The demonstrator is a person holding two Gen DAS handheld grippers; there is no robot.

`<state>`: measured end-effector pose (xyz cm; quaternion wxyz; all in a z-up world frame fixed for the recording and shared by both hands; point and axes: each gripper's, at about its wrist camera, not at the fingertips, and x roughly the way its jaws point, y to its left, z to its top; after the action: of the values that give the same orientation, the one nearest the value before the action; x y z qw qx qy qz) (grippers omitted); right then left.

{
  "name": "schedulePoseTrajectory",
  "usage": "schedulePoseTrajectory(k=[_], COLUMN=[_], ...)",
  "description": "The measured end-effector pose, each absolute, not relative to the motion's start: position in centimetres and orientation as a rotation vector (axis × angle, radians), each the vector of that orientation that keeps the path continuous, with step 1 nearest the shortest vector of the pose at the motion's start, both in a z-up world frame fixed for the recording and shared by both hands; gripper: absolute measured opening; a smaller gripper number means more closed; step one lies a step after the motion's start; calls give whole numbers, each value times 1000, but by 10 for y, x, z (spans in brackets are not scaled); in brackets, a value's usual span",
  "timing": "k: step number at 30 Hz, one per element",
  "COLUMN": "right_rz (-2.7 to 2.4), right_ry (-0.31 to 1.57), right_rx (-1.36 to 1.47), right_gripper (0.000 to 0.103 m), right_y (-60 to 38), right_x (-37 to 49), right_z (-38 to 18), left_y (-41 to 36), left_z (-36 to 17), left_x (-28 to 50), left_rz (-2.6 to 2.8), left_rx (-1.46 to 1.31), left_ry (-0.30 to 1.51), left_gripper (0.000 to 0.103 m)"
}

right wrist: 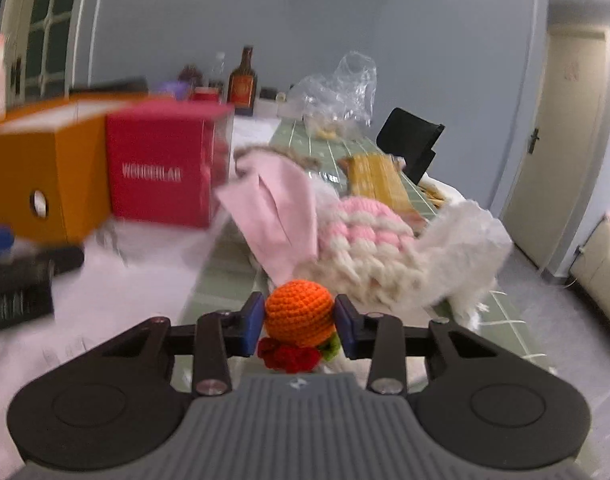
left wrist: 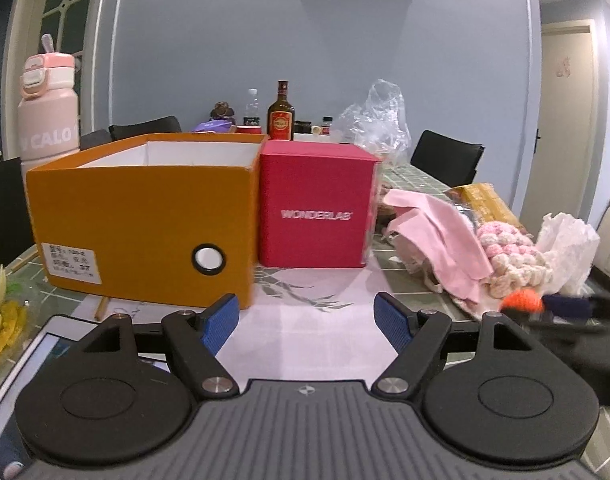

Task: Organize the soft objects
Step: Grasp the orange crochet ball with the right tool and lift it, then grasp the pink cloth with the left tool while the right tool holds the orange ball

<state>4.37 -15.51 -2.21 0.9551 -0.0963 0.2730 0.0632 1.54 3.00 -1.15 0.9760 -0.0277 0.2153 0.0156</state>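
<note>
Right gripper (right wrist: 299,322): I see its jaws clamped on an orange crochet ball (right wrist: 299,312), one blue pad pressed to each side. Red and green crochet trim hangs beneath the ball. The ball is held above the tabletop (right wrist: 225,280), just in front of the soft pile. From the left wrist view the ball (left wrist: 521,301) shows at the far right, blurred.

Left gripper (left wrist: 307,316): I see its jaws wide apart with nothing between them, over a white sheet (left wrist: 305,320) on the tabletop.

Soft pile, right of centre: pink cloth (left wrist: 437,232) draped over a pink-and-cream knit (left wrist: 509,256); a white fluffy piece (left wrist: 565,244) touching the knit on its right.

Boxes: orange box (left wrist: 145,220), open on top, white inside, with a round hole in its near face. Red box (left wrist: 315,208), lettered WONDERLAB, standing against the orange box's right side.

Other items:
- Pink bottle (left wrist: 49,112) behind the orange box, left.
- Brown bottle (left wrist: 281,114) at the far end of the tabletop.
- Clear plastic bag (left wrist: 377,120) behind the red box.
- Yellow packet (left wrist: 487,200) behind the knit.
</note>
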Motion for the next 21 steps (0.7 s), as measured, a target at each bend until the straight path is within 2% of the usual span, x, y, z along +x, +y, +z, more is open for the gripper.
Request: schedulePoseTrajectory(k=[13, 17, 19, 21], right_rz=[191, 179, 164, 178], right_ry=[476, 495, 557, 529], right_rx=[-167, -182, -181, -137], right_gripper=[39, 43, 42, 41], right_y=[-163, -159, -159, -166], right_x=[49, 54, 63, 60], right_z=[-34, -38, -44, -41], left_y=[-6, -12, -14, -15], left_z=[-1, 5, 7, 10], left_x=[-1, -5, -7, -7], left_rz=[42, 32, 39, 47], left_rx=[73, 88, 99, 99], left_ry=[373, 363, 357, 349], left_gripper=[90, 90, 90, 90])
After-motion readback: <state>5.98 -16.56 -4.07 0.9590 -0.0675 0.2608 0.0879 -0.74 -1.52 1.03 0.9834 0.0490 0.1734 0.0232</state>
